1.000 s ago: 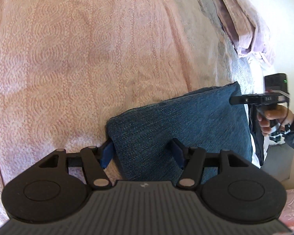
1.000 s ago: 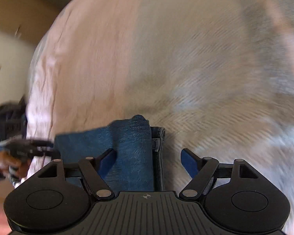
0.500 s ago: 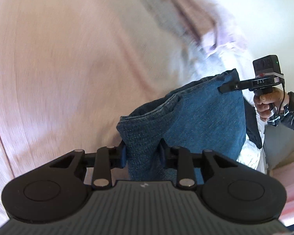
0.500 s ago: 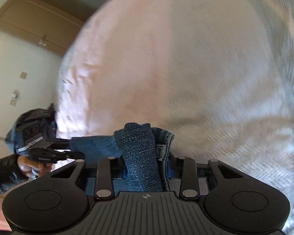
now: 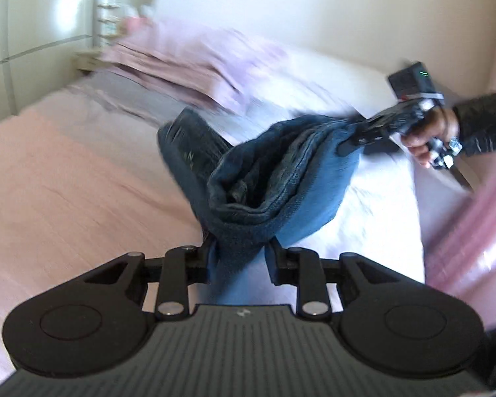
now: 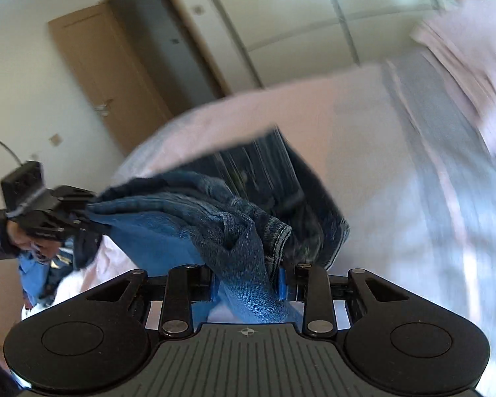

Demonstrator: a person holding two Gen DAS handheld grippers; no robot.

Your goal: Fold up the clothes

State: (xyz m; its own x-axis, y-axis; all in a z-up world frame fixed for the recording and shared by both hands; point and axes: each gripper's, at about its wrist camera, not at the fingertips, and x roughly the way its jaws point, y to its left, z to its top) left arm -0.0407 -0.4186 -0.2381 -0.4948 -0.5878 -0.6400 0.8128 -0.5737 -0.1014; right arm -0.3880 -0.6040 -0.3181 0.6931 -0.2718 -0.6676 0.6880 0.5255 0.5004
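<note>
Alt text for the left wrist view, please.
The left gripper is shut on a bunched corner of folded blue denim jeans, lifted over a pink quilted bedspread. The right gripper, in a dark-sleeved hand, clamps the far corner.

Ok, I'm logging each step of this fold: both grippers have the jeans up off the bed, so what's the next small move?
Probably carry the jeans forward and lower them flat on the bed. Both the left gripper and the right gripper are shut on bunched denim, and the cloth hangs slack between them, so it likely needs spreading before another fold.
</note>
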